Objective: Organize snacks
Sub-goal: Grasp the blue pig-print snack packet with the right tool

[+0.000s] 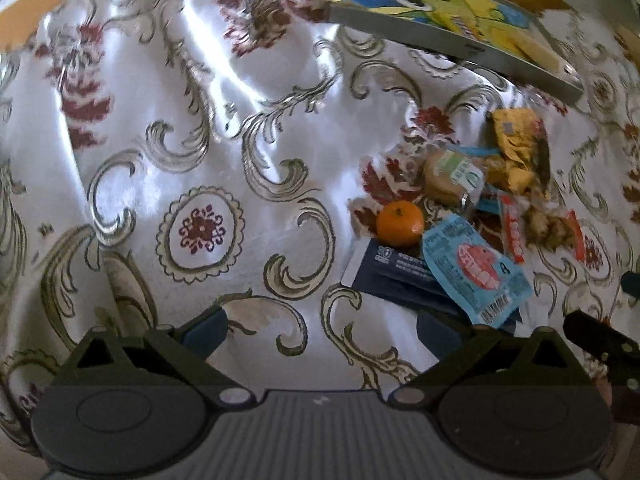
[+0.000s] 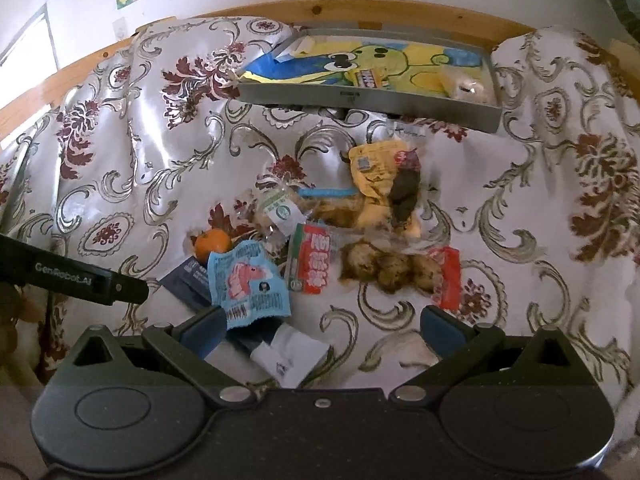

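Both grippers are open and hold nothing, and the right gripper point(image 2: 320, 330) is nearer the snack pile point(image 2: 340, 236), which lies just above its fingers point(image 2: 440, 330).

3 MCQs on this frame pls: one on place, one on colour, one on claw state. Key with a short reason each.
1. Where does the orange fruit lie in the snack pile?
A. at its left edge
B. inside the tray
C. on the yellow packet

2. What colour is the packet with the pink cartoon?
A. green
B. light blue
C. black

3. How does the right claw stand?
A. shut on a packet
B. shut, holding nothing
C. open, holding nothing

Key: 1 A, the fruit sits on the cloth left of the other snacks, short of the grey tray. 2 B, its wrapper is light blue around the pink figure. 3 C, both fingers are spread wide with only cloth and a white packet lying between them, ungripped.
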{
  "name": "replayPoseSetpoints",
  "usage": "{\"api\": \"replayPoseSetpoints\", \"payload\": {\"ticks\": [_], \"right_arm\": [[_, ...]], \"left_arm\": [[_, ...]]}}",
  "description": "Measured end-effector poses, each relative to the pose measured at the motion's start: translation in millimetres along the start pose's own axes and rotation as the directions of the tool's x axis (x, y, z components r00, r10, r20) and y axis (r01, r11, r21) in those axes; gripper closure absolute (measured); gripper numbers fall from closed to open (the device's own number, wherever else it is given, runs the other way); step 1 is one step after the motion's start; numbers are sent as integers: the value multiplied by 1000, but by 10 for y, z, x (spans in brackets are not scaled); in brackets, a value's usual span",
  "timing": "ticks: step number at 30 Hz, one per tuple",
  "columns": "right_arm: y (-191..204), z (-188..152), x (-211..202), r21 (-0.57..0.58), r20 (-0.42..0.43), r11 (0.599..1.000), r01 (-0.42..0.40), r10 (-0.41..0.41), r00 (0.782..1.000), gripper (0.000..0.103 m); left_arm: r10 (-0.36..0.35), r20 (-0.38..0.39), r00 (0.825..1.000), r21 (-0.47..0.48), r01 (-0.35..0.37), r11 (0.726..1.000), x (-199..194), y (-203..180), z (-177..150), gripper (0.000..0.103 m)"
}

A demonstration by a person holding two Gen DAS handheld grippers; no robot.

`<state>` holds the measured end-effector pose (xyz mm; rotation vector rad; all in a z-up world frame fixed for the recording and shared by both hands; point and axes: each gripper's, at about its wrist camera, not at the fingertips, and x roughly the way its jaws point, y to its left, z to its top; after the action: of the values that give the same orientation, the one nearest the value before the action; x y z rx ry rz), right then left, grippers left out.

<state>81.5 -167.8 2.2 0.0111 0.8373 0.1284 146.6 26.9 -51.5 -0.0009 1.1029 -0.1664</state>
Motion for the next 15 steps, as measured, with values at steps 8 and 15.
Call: {"api": "replayPoseSetpoints", "payload": {"ticks": [8, 15], "right_arm": [[157, 106, 299, -116, -10, 989, -87, 86, 996, 12], [426, 180, 552, -236, -33, 959, -158, 155, 987, 32]], "left_arm": [[-39, -20, 999, -130, 36, 991, 66, 194, 38, 0], [-55, -27, 998, -144, 50, 988, 121, 206, 45, 0]]}}
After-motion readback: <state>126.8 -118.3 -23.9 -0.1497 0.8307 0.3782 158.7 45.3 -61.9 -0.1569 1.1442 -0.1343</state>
